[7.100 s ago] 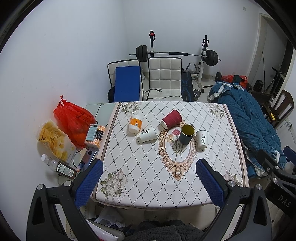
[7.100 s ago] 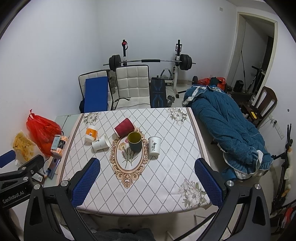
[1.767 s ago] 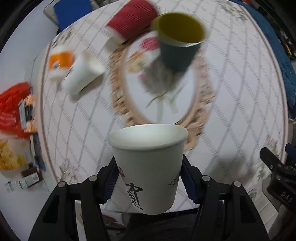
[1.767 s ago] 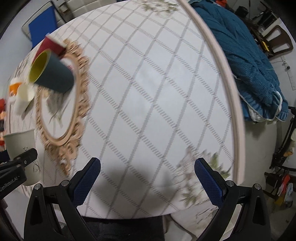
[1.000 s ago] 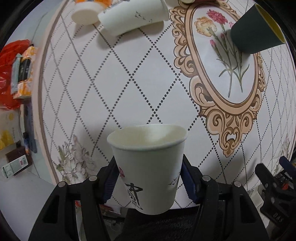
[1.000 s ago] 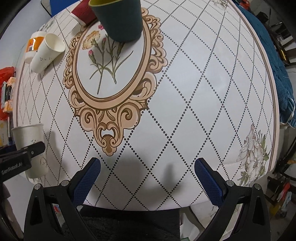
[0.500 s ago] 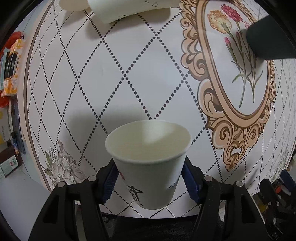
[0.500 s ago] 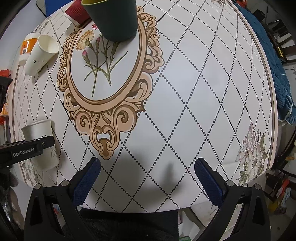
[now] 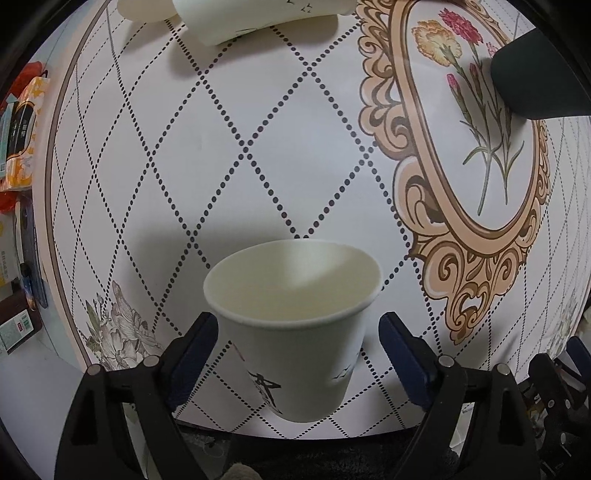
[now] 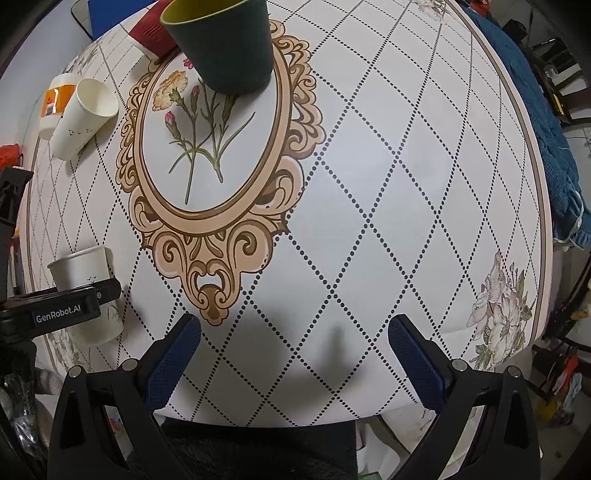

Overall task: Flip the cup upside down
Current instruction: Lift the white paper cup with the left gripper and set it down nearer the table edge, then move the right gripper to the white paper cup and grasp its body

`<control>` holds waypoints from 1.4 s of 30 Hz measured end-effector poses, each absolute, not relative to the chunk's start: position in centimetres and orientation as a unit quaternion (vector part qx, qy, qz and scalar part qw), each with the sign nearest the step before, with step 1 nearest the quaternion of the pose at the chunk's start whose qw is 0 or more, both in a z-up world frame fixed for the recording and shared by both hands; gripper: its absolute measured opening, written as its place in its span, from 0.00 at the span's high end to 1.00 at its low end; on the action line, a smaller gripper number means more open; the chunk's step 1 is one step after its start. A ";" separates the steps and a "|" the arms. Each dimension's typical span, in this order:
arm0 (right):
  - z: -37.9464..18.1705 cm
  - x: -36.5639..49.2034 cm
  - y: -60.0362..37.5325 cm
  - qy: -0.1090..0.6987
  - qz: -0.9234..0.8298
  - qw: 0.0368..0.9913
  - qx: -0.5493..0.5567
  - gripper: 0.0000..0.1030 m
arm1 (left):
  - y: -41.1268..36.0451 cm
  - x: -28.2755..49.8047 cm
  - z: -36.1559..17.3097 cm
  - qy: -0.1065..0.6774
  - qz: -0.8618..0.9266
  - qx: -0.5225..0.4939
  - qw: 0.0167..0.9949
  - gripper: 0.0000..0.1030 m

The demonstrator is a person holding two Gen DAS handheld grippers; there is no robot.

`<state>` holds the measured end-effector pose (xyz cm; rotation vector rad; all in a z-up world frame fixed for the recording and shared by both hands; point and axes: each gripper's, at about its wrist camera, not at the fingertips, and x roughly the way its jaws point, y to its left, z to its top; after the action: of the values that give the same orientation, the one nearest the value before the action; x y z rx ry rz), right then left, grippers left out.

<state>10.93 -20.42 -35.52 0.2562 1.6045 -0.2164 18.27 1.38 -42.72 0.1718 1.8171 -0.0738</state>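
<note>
A white paper cup (image 9: 295, 332) with black writing stands upright, mouth up, on the patterned tablecloth (image 9: 258, 147) near its front left corner. My left gripper (image 9: 297, 347) is open around it, blue pads a little off each side. The cup also shows at the left of the right wrist view (image 10: 88, 288), with the left gripper's finger (image 10: 62, 310) in front of it. My right gripper (image 10: 293, 354) is open and empty above the front edge of the table.
A dark green cup (image 10: 221, 48) stands upright on the oval flower print. A red cup (image 10: 155, 33) lies behind it. A white cup (image 10: 85, 118) lies on its side by an orange-labelled cup (image 10: 55, 103). A blue blanket (image 10: 546, 122) lies to the right.
My left gripper carried the cup down to the table's front left and has now opened, pads off the cup. The right gripper has stayed open above the front edge.
</note>
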 end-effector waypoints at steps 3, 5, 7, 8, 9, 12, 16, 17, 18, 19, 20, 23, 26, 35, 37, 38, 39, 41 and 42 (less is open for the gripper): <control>-35.2 10.8 -20.6 0.715 -0.098 0.683 0.115 0.00 | 1.5 18.2 -42.5 0.786 -0.030 0.073 0.613 0.13; -35.0 10.6 -20.8 0.714 -0.098 0.684 0.115 0.00 | 1.4 18.3 -41.9 0.784 -0.027 0.073 0.616 0.13; -34.9 10.3 -20.9 0.713 -0.099 0.685 0.115 0.00 | 1.6 18.3 -40.9 0.778 -0.025 0.073 0.623 0.13; -34.7 10.2 -20.9 0.712 -0.099 0.685 0.115 0.00 | 1.8 18.3 -40.1 0.772 -0.025 0.074 0.631 0.13; -34.5 10.2 -21.0 0.711 -0.099 0.686 0.116 0.00 | 1.8 18.2 -39.2 0.765 -0.025 0.074 0.639 0.13; -33.5 10.2 -20.8 0.707 -0.096 0.692 0.115 0.00 | 2.6 17.8 -36.0 0.741 -0.023 0.070 0.667 0.13; -31.6 9.7 -19.5 0.695 -0.085 0.705 0.113 0.00 | 4.1 16.6 -31.7 0.709 -0.014 0.067 0.702 0.13; -30.9 9.6 -18.9 0.690 -0.081 0.710 0.112 0.00 | 4.5 16.3 -30.8 0.702 -0.013 0.065 0.709 0.13; -30.2 9.5 -18.3 0.687 -0.077 0.714 0.111 0.00 | 4.7 15.6 -29.8 0.694 -0.009 0.065 0.716 0.13; -29.7 9.5 -17.5 0.683 -0.072 0.718 0.111 0.00 | 5.2 15.6 -29.2 0.690 -0.008 0.065 0.721 0.13; -29.0 9.4 -16.8 0.679 -0.066 0.723 0.111 0.00 | 5.5 15.1 -28.7 0.687 -0.006 0.064 0.724 0.13; -27.4 8.9 -14.6 0.669 -0.051 0.733 0.113 0.00 | 7.1 14.0 -27.4 0.680 -0.003 0.060 0.731 0.13; -25.9 8.0 -12.4 0.660 -0.040 0.741 0.114 0.00 | 8.3 12.5 -26.3 0.672 0.001 0.062 0.738 0.13; -22.5 6.6 -7.8 0.643 -0.008 0.759 0.099 0.00 | 11.1 9.3 -24.6 0.667 0.010 0.040 0.743 0.13; -22.3 6.7 -7.2 0.644 0.001 0.760 0.093 0.00 | 11.6 9.0 -24.4 0.667 0.018 0.032 0.744 0.13; -22.2 6.8 -6.9 0.645 0.005 0.759 0.089 0.00 | 11.9 8.9 -24.4 0.667 0.022 0.027 0.744 0.13; -22.3 7.0 -6.6 0.646 0.009 0.758 0.086 0.00 | 12.2 8.9 -24.4 0.668 0.028 0.020 0.743 0.13; -22.4 7.4 -6.1 0.648 0.018 0.757 0.077 0.00 | 12.8 8.9 -24.5 0.669 0.039 0.007 0.742 0.13; -22.4 7.7 -5.9 0.650 0.022 0.756 0.074 0.00 | 13.2 8.9 -24.7 0.670 0.049 -0.002 0.740 0.13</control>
<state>7.72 -5.95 -22.44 0.1605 1.4169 0.0478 8.90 13.24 -24.66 -0.0040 1.4702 0.1070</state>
